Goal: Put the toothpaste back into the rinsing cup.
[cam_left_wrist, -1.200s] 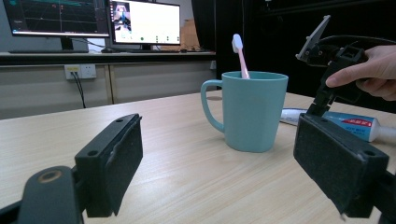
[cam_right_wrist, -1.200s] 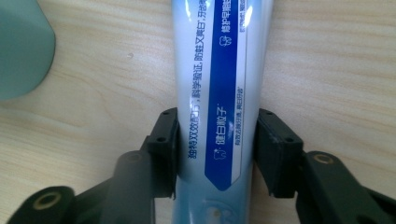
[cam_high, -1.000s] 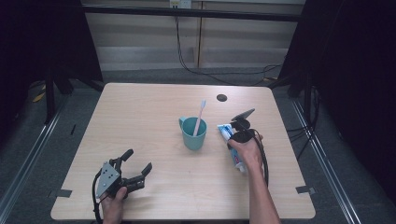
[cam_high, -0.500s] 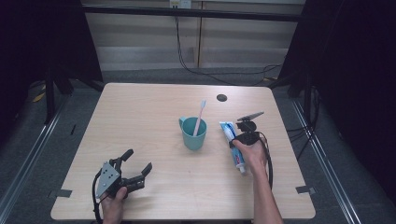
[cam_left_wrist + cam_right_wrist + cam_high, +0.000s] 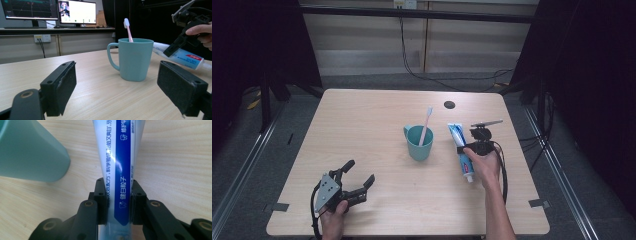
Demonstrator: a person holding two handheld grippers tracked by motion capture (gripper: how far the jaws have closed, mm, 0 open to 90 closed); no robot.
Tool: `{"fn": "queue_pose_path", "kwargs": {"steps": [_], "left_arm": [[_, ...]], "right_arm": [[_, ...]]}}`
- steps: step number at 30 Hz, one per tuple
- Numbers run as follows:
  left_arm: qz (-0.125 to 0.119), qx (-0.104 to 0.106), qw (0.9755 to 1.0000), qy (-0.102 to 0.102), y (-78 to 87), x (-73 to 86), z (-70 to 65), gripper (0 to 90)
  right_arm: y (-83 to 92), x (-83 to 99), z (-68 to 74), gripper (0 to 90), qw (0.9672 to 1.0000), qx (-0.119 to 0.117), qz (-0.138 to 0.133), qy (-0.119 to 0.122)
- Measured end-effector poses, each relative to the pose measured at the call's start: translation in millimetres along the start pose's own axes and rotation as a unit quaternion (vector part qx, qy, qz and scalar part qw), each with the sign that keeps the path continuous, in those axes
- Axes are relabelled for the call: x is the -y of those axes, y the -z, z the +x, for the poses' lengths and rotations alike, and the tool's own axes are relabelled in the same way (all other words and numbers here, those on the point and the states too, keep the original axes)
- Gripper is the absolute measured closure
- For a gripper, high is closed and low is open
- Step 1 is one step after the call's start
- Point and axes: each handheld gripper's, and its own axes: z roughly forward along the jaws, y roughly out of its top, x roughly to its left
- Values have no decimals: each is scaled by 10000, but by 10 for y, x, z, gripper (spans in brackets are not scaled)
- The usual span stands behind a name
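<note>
Forearms come in over the near edge of the worktop (image 5: 377,112), and the left hand-held gripper (image 5: 357,176) sits by the near left corner, jaws spread wide with nothing between them, black foam-faced pads pointing toward the middle. Idle for now.

Further in, toward the right edge, the right hand-held gripper (image 5: 119,202) is pinching the toothpaste tube (image 5: 461,147) across its body, near the capped end, pads pressed into the soft plastic on either side. The tube is glossy white with a blue band and printed lettering, flat and wide at its crimped far end, narrower at the white cap pointing back to the near edge. From the left gripper view it looks tilted, cap end low near the wood.

Just left of the tube, at the middle of the worktop, stands the teal mug (image 5: 419,142), smooth, slightly tapered, handle on its left, with a pink toothbrush (image 5: 426,125) leaning inside, white bristle head up.

Risks here: that tube is slick and squashy, so a grip on the rounded body could let it slide or twist in the pads. Squeeze harder and paste may push against the cap. Swing it left carelessly and the broad end could clip the mug or the toothbrush, tipping it.

Beyond, a small dark hole (image 5: 449,104) marks the pale wood-grain surface near the far edge.
</note>
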Motion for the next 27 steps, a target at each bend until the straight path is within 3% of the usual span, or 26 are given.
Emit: {"fn": "queue_pose_path", "kwargs": {"steps": [14,19,27], "left_arm": [[-7,-4,10000,-6,1,0,1,158],[2,3,10000,5,0,0,0,158],[11,-18,10000,-3,0,0,0,157]], "right_arm": [[175,62,-23,725,9971,-450,-608,-34],[260,57,-7,725,9949,-492,-879,38],[345,34,55,722,9882,-678,-1361,185]]}}
